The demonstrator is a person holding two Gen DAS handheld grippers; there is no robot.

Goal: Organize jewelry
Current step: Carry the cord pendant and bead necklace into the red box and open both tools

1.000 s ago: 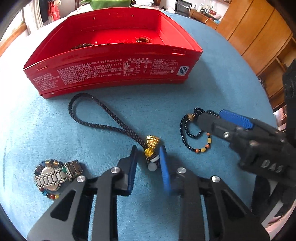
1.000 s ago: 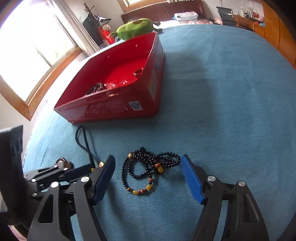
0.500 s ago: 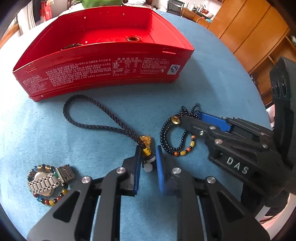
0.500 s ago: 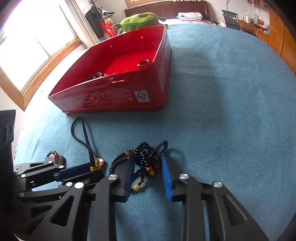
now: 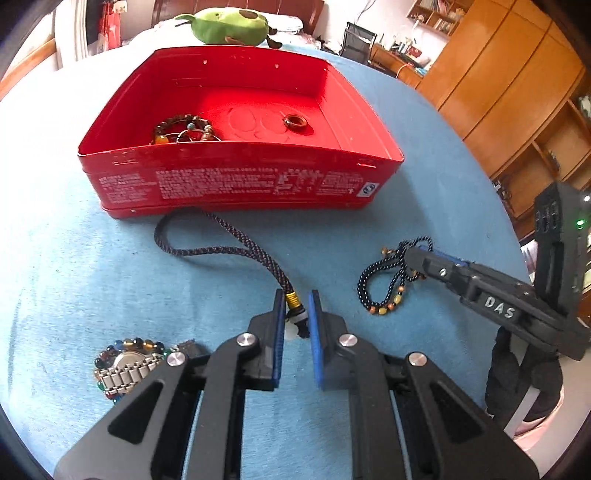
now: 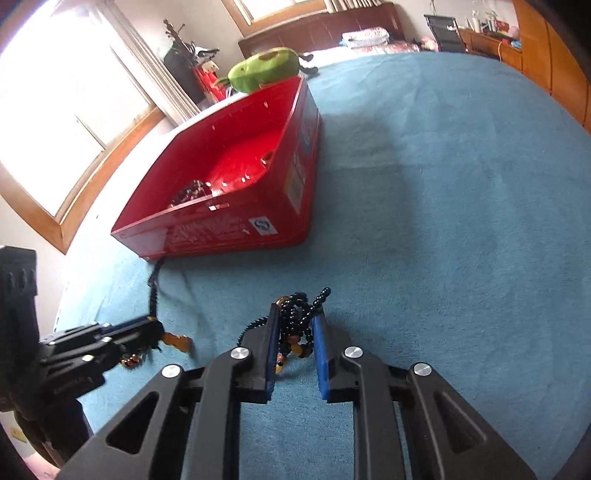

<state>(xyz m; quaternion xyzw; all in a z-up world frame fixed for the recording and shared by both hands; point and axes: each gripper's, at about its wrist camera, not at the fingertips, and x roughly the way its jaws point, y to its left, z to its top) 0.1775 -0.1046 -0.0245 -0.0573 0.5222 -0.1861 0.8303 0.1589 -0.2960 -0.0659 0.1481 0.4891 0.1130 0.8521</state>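
My left gripper [image 5: 297, 299] is shut on the gold end of a black braided cord [image 5: 218, 247] and holds it above the blue cloth; the loop trails toward the red tin [image 5: 236, 181]. My right gripper [image 6: 295, 315] is shut on a black bead necklace [image 6: 299, 310] with orange beads, lifted off the cloth; it also shows hanging in the left wrist view [image 5: 384, 284]. The tin holds a brown bead bracelet [image 5: 181, 127] and a brown ring [image 5: 294, 121]. A metal watch with a coloured bead bracelet [image 5: 129, 365] lies at the lower left.
A green plush toy [image 5: 232, 24] lies behind the tin. Wooden cabinets [image 5: 517, 92] stand to the right. A window [image 6: 55, 110] is at the left in the right wrist view. The blue cloth [image 6: 443, 184] covers the round table.
Both grippers closed on their pieces, the left on the cord's gold end and the right on the black necklace, then lifted them off the cloth toward the tin.
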